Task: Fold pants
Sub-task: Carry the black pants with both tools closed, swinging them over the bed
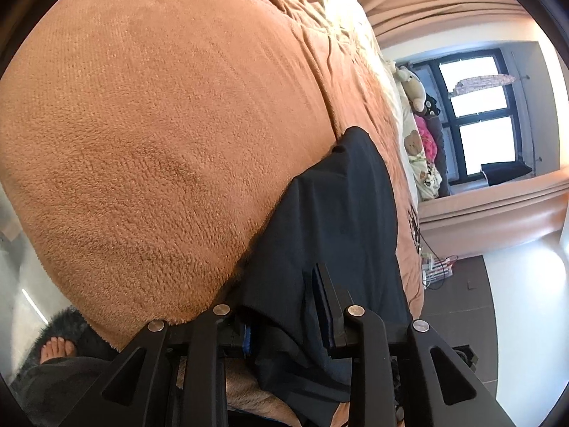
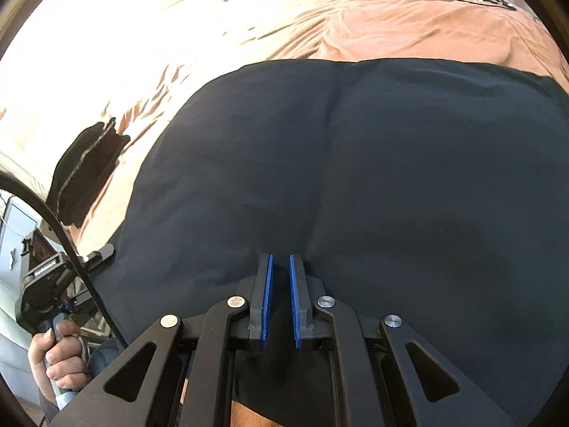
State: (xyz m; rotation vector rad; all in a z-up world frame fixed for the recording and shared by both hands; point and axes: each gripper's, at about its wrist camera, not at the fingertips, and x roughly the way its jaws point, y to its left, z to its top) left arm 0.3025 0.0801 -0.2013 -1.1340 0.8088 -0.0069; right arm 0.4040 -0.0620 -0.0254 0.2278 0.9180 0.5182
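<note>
Dark pants [image 2: 355, 178]: spread on bed [image 1: 160, 124] for folding. Right gripper [image 2: 281, 299] pinches near hem; left gripper [image 1: 281, 306] slack, cloth draped between.

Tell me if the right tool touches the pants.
Touching. The right wrist view shows the right tool pinching the pants, with creases converging at its tips.

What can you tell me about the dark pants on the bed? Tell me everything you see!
The pants are very dark, navy or black, of smooth matte cloth. They lie spread fairly flat on a fuzzy orange-brown blanket, with a soft crease running up the middle. The right gripper pinches a fold of their near edge between its blue pads. The left gripper is at another edge, cloth lying between its fingers.
</note>
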